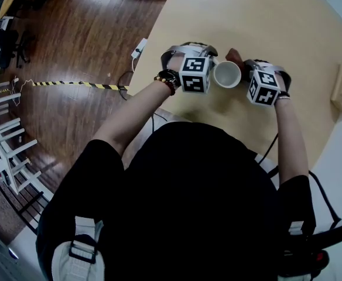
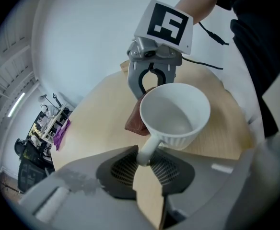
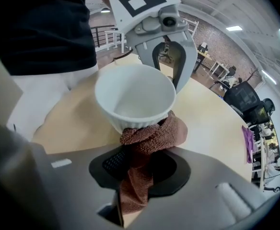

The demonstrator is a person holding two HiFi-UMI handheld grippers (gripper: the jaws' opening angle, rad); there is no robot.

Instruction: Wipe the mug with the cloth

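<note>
Mug [image 2: 176, 110]: mouth up over the worktop [image 1: 264, 16], between the two tools.
Left hand-held gripper [image 2: 145, 163]: clamped on the mug's handle, steadying it for wiping.
Right hand-held gripper [image 3: 137, 172]: closed on the cloth [image 3: 152, 135], bunching it against the mug's outer wall.

**Three views, one meeting point**

I get the head view from high above, looking steeply down past the person's torso onto the table [image 1: 276, 22]. The camera on the left hand-held gripper [image 2: 147, 163] looks along its jaws, very near the mug [image 2: 176, 111]. The one on the right hand-held gripper [image 3: 130, 171] faces it from the opposite side, the cloth [image 3: 149, 135] just before it. All three share the mug; each gripper view shows the other hand-held gripper.
</note>
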